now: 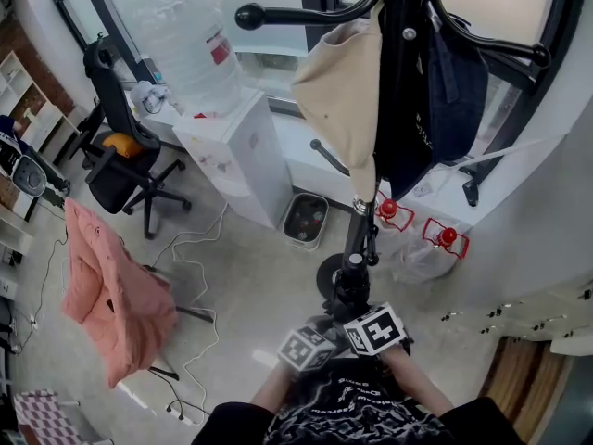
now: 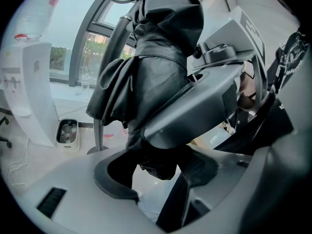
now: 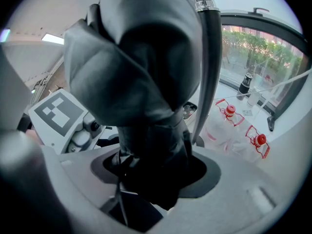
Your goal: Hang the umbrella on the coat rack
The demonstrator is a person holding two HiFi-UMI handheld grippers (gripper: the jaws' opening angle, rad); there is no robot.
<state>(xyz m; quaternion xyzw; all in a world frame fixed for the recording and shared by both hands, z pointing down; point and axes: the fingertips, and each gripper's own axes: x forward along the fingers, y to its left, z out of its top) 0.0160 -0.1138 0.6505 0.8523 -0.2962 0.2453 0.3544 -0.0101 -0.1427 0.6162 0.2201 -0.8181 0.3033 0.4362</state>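
Umbrella [image 3: 146,82]: folded, dark cloth in loose folds, standing up out of both grips, low at bottom centre of the head view, not yet on any hook.

Right hand-held gripper [image 3: 151,172]: jaws wide, yet pressed onto the thick lower bundle, cloth filling the whole gap. Wide spread put down to the bulk of the cloth, not to a release.

Left hand-held gripper [image 2: 153,177]: clamped on the same bundle from the other side, near its bottom end, the right one's grey body close alongside at centre right of that view. Two-handed hold judged a way of keeping a floppy thing upright and steady ahead of a lift.

Outward: coat rack [image 1: 400,26] directly ahead, black post running from the top, right of centre, down to a round base just above the marker cubes. Upper arms loaded: beige bag [image 1: 343,91] left of the post, dark bag [image 1: 456,86] right of it. Knobbed arm [image 1: 278,15] at upper left bare; likely the spot to aim for, well above the present hold.

Further off: water dispenser [image 1: 236,146] at upper centre-left, office chair [image 1: 120,146] at left, pink garment [image 1: 111,295] at lower left, red-capped jugs [image 1: 435,244] right of the rack's foot.
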